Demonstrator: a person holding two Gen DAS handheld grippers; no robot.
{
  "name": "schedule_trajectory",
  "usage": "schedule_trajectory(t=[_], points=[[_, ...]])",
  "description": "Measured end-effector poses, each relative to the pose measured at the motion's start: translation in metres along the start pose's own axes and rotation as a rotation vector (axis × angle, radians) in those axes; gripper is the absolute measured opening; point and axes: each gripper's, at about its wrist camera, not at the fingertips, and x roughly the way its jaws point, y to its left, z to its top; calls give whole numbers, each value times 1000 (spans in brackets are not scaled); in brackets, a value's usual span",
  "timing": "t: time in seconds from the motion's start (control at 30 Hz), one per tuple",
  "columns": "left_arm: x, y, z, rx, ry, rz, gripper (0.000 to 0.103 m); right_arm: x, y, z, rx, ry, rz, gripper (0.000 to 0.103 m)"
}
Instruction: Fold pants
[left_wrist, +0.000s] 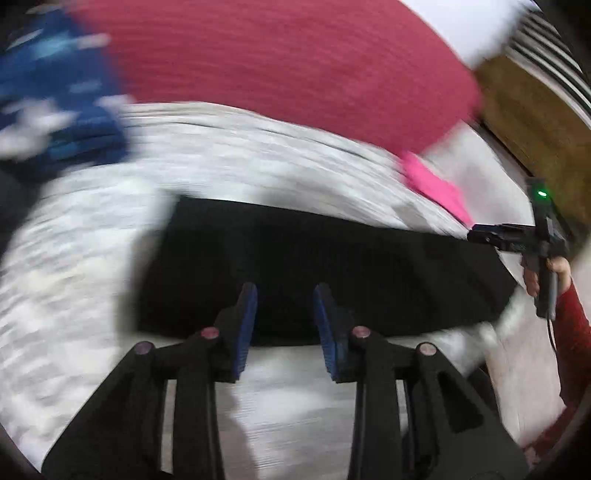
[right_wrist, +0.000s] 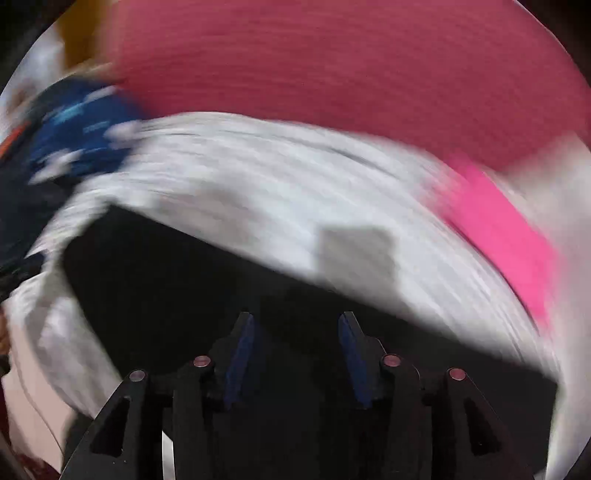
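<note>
Black pants lie folded flat on the pale bedsheet, w/ bare sheet all round their edges. Left gripper and right gripper hang over the near edge, jaws apart, nothing gripped. Behind the pants: maroon blanket, pink cloth, blue patterned cloth.

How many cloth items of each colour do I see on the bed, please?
Black: 1, the folded pants
Dark red: 1, the blanket
Bright pink: 1, the cloth
Blue with white marks: 1, the garment
Total: 4, all lying on the white sheet.
</note>
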Motion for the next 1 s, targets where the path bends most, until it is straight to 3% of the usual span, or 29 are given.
schedule_trajectory(t=[0.13, 0.23, 0.33, 0.43, 0.57, 0.63, 0.7, 0.77, 1.0], points=[[60, -108, 1, 188, 161, -219, 33, -35, -129, -94, 458, 74, -116, 49], [90, -177, -12, 252, 267, -361, 33, -61, -161, -140, 596, 16, -115, 49], [114, -236, -34, 313, 406, -489, 33, -70, -168, -168, 614, -20, -77, 49], [140, -287, -51, 428, 458, -450, 33, -66, -167, -182, 601, -20, -64, 49], [164, -326, -46, 482, 382, -355, 35, -67, -172, -200, 601, -53, 4, 49], [166, -336, -38, 472, 346, -341, 36, -69, -177, -203, 606, -67, 20, 49], [163, -341, -35, 489, 299, -346, 47, -73, -180, -208, 614, -82, 32, 49], [157, -353, -36, 541, 268, -322, 52, -77, -187, -217, 630, -96, 44, 49], [178, -365, -42, 628, 289, -263, 56, -76, -206, -234, 690, -113, 71, 51]])
